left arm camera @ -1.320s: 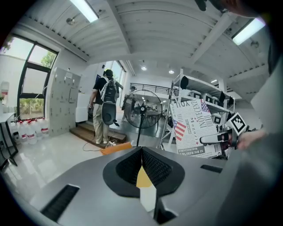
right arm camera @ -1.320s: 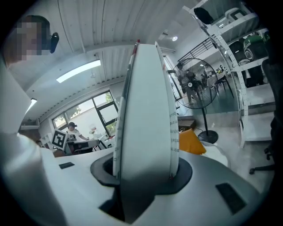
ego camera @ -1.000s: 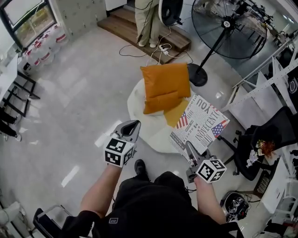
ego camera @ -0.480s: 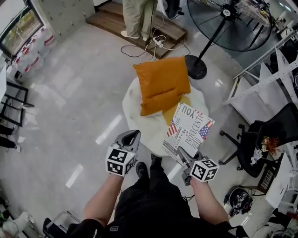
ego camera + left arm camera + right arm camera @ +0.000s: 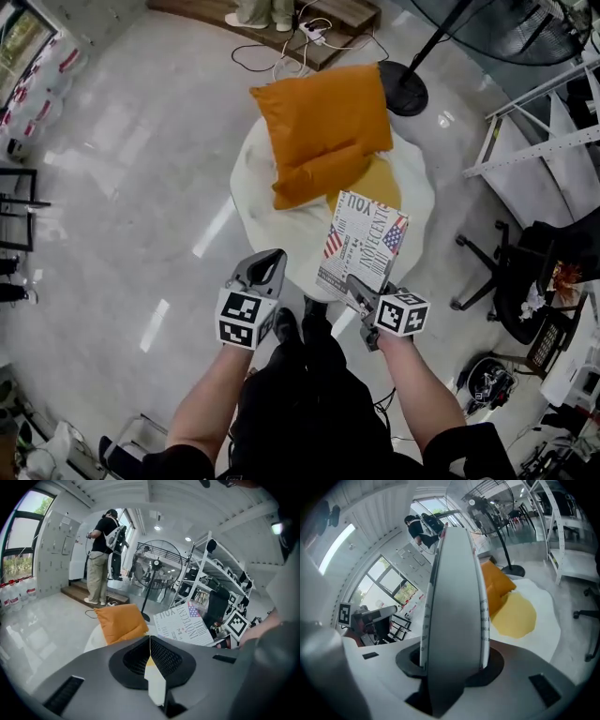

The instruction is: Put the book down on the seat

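- Your right gripper (image 5: 357, 289) has its jaws clamped on the near edge of the white paperback book (image 5: 364, 242) with newsprint lettering and flag patches.
- You hold the book in the air over the near side of the round white seat (image 5: 281, 234) with the yellow centre, just in front of the orange square cushion (image 5: 323, 127) lying on it.
- Your left gripper (image 5: 266, 263) grips nothing, its jaws pressed together, near the seat's front rim.

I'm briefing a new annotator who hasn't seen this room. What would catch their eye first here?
The orange cushion stands out, lying on the white, egg-like seat in mid-floor. Next comes the flag-printed book, clamped in the right gripper over the seat's near edge.
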`<control>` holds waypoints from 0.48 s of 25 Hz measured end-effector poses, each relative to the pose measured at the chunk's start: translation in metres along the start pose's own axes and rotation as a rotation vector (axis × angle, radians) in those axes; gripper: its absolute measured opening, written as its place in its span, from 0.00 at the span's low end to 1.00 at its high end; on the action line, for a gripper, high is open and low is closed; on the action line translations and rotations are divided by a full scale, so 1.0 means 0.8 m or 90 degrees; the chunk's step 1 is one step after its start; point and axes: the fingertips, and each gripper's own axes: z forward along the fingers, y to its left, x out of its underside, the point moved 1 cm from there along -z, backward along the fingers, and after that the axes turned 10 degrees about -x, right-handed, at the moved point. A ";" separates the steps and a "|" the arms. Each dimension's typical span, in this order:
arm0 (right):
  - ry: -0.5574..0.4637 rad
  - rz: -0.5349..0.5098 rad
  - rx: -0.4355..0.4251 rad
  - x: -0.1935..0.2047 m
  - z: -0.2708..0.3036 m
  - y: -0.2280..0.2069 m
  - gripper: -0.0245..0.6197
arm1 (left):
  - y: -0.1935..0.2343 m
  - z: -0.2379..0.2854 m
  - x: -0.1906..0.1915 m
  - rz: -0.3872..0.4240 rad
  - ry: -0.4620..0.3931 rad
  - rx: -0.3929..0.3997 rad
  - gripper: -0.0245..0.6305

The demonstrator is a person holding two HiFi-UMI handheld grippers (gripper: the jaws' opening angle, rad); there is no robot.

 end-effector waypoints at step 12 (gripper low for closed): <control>0.096 0.138 0.044 0.083 0.129 -0.191 0.31 | 0.022 0.124 0.094 -0.032 0.057 0.002 0.04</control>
